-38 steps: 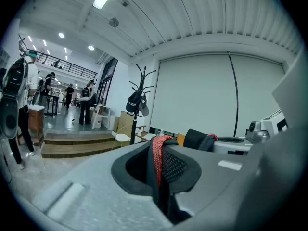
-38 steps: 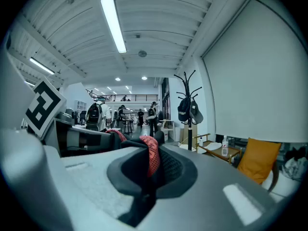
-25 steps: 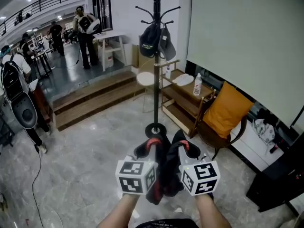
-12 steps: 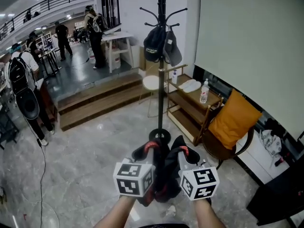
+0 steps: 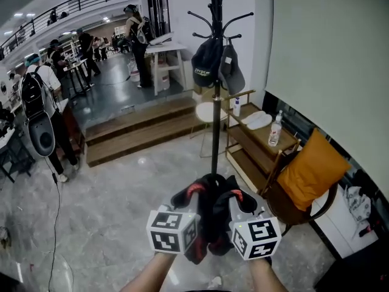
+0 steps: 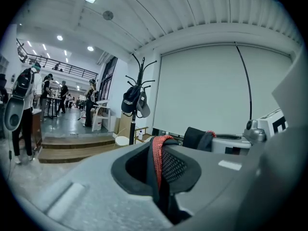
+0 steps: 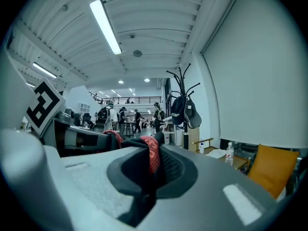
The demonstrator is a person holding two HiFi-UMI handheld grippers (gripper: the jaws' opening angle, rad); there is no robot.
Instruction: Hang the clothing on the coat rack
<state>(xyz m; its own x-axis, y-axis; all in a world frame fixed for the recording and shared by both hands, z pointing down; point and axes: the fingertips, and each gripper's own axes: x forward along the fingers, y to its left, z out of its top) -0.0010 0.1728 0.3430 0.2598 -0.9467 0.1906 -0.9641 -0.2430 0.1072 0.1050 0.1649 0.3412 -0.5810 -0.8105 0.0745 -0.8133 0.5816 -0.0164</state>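
A black garment with red mesh trim (image 5: 213, 215) hangs bunched between my two grippers, low in the head view. My left gripper (image 5: 187, 193) is shut on one red-edged part of the garment (image 6: 156, 159). My right gripper (image 5: 237, 196) is shut on another part of it (image 7: 151, 159). The black coat rack (image 5: 216, 108) stands straight ahead on the floor, beyond the grippers and apart from them. Two dark caps (image 5: 209, 62) hang on its lower hooks, and its upper hooks are bare. The rack (image 6: 133, 110) also shows far off in both gripper views (image 7: 185, 107).
A wooden shelf unit (image 5: 255, 145) with a bottle stands right of the rack, then a chair with an orange cushion (image 5: 310, 172). Wooden steps (image 5: 140, 132) rise at the left. People (image 5: 39, 111) stand at the left and back. A cable (image 5: 55, 224) lies on the floor.
The coat rack and room have shifted rightward in the head view and the rack's base has gone behind the garment. Both grippers stay shut on the garment, side by side.
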